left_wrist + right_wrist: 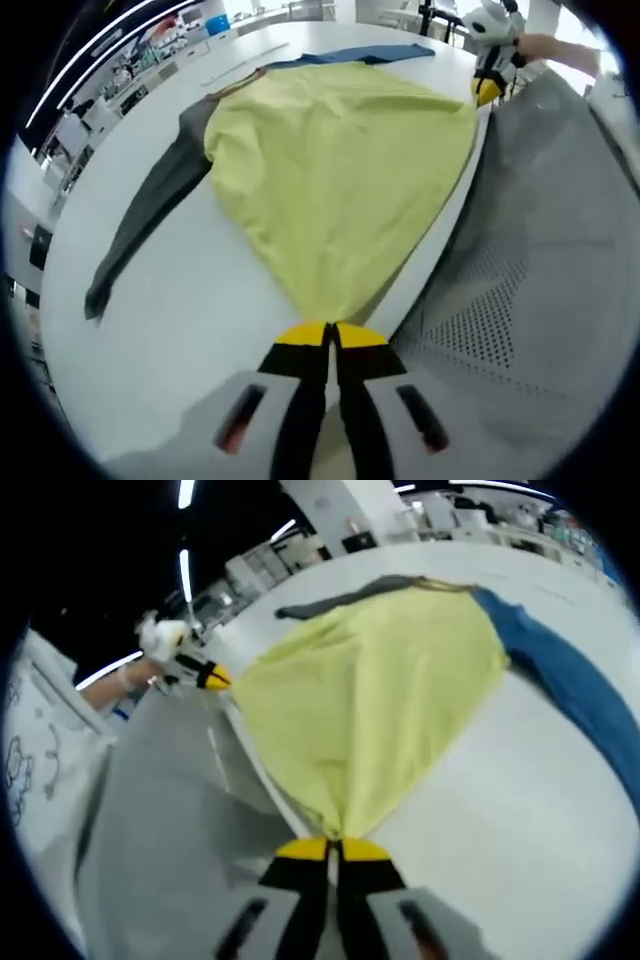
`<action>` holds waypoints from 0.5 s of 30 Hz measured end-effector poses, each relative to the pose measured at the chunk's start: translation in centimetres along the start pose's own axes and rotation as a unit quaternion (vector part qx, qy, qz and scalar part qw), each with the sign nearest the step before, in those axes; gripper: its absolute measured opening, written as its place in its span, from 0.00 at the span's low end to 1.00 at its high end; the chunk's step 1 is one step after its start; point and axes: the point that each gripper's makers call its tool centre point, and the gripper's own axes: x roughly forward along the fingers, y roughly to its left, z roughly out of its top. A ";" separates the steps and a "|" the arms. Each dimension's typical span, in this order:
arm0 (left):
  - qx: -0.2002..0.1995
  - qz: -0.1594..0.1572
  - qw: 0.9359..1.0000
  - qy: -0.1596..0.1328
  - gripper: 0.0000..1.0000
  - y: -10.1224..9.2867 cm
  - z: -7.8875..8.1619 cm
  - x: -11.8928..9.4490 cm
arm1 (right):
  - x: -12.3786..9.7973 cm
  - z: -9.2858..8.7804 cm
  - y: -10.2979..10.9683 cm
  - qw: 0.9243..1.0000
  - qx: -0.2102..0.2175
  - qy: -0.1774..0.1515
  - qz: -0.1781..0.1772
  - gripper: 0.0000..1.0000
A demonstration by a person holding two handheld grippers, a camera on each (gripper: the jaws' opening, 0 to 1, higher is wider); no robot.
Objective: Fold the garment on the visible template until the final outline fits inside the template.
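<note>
Left gripper view: left gripper pinching yellow garment hem corner, right gripper pinching opposite corner, stretched over white table.

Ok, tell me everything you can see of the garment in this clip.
The garment is a long-sleeved top of soft knit-looking cloth: yellow body, one grey sleeve, one blue sleeve. It lies spread on the white table, sleeves stretched outward. The left gripper and right gripper each pinch a hem corner at the table's edge, pulling the body taut into points.
</note>
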 end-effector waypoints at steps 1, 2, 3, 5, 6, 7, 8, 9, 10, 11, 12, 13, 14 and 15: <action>-0.001 0.000 1.000 -0.001 0.00 0.1 -0.1 0.1 | 0.0 0.0 -0.1 1.000 0.000 0.000 -0.001 0.00; -0.002 -0.001 1.000 -0.001 0.00 0.0 -0.1 0.1 | 0.0 -0.1 -0.2 1.000 -0.001 0.001 -0.001 0.00; -0.003 -0.001 1.000 -0.002 0.00 0.0 -0.1 0.1 | 0.0 -0.1 -0.1 1.000 -0.002 0.001 -0.001 0.00; -0.004 0.000 1.000 -0.004 0.00 0.1 -0.1 0.1 | -0.1 -0.1 -0.1 1.000 -0.003 0.001 0.000 0.00; -0.005 0.000 1.000 -0.005 0.00 0.1 -0.1 0.1 | -0.1 0.0 -0.1 1.000 -0.003 -0.001 0.001 0.00; -0.008 0.000 1.000 -0.007 0.00 0.1 -0.1 0.1 | -0.1 0.0 -0.1 1.000 -0.002 -0.001 0.001 0.00; -0.010 -0.001 1.000 -0.009 0.00 0.0 -0.1 0.1 | -0.2 0.0 -0.1 1.000 -0.004 -0.001 0.001 0.00; -0.014 -0.001 1.000 -0.013 0.00 0.1 -0.1 0.1 | -0.2 0.0 -0.1 1.000 -0.005 -0.002 0.003 0.00; -0.016 -0.002 1.000 -0.015 0.00 0.1 -0.1 0.1 | -0.2 0.0 -0.1 1.000 -0.005 -0.002 0.003 0.00; -0.020 -0.003 1.000 -0.018 0.00 0.1 -0.1 0.0 | -0.2 0.0 -0.1 1.000 -0.007 -0.002 0.003 0.01; -0.022 -0.004 1.000 -0.021 0.00 0.1 0.0 -0.1 | -0.2 0.1 0.0 1.000 -0.010 -0.004 0.004 0.04; -0.026 -0.005 0.999 -0.025 0.01 0.1 0.1 -0.2 | -0.3 0.1 0.0 1.000 -0.009 -0.004 0.004 0.07; -0.031 -0.007 0.999 -0.029 0.02 0.0 0.2 -0.3 | -0.4 0.1 0.2 1.000 -0.009 -0.006 0.007 0.10; -0.034 -0.009 0.999 -0.032 0.05 0.0 0.2 -0.4 | -0.4 0.3 0.4 1.000 -0.010 -0.010 0.009 0.13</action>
